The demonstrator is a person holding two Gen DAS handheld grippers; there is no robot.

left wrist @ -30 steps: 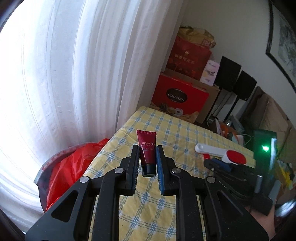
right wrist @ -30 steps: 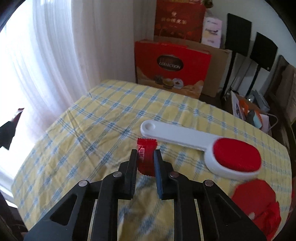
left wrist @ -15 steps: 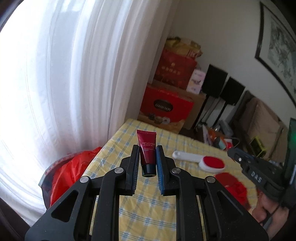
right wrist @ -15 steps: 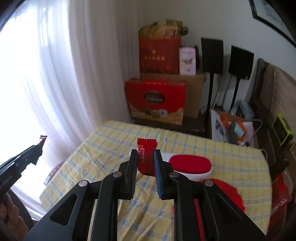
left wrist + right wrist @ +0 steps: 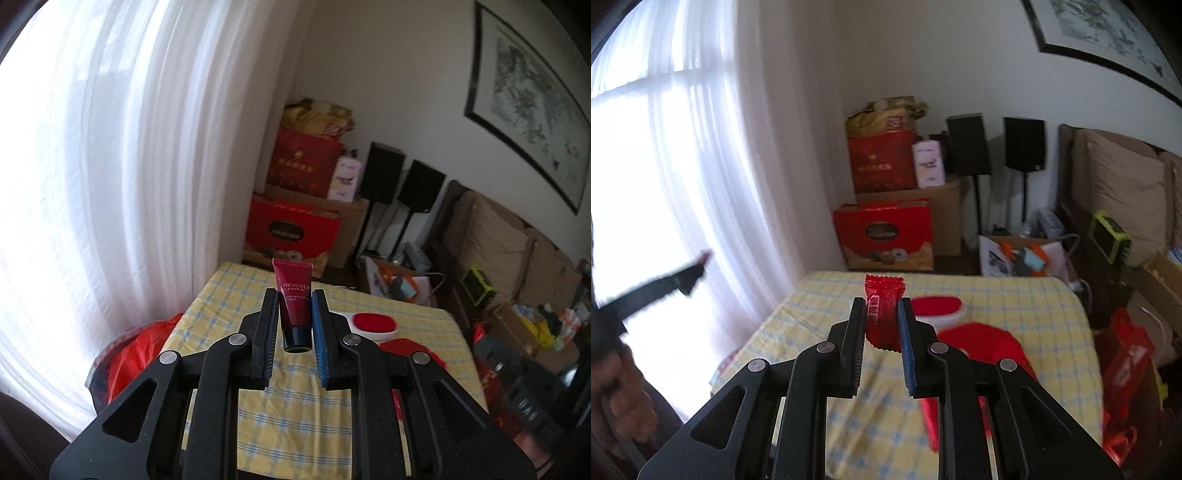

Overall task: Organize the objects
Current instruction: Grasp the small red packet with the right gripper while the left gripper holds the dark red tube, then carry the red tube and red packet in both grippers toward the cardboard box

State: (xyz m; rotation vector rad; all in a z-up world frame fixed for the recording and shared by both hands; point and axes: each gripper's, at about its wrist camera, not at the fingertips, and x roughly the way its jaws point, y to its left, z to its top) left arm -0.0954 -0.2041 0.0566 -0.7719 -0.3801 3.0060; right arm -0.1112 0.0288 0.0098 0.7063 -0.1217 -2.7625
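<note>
The worktop [image 5: 295,406] stands beside the curtain [image 5: 129,184], which hangs to its left. On its far right part lies a lint brush [image 5: 373,323], with a flat bag [image 5: 982,343] just in front of it. Behind the worktop, boxes [image 5: 886,236] are stacked against the wall, two speakers [image 5: 967,144] stand to their right, and a sofa [image 5: 1115,184] sits farther right.

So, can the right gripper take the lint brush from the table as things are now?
Probably not yet. The right gripper is shut on a red candy packet and is held above the table. The lint brush itself lies uncovered, so the path looks free.
</note>
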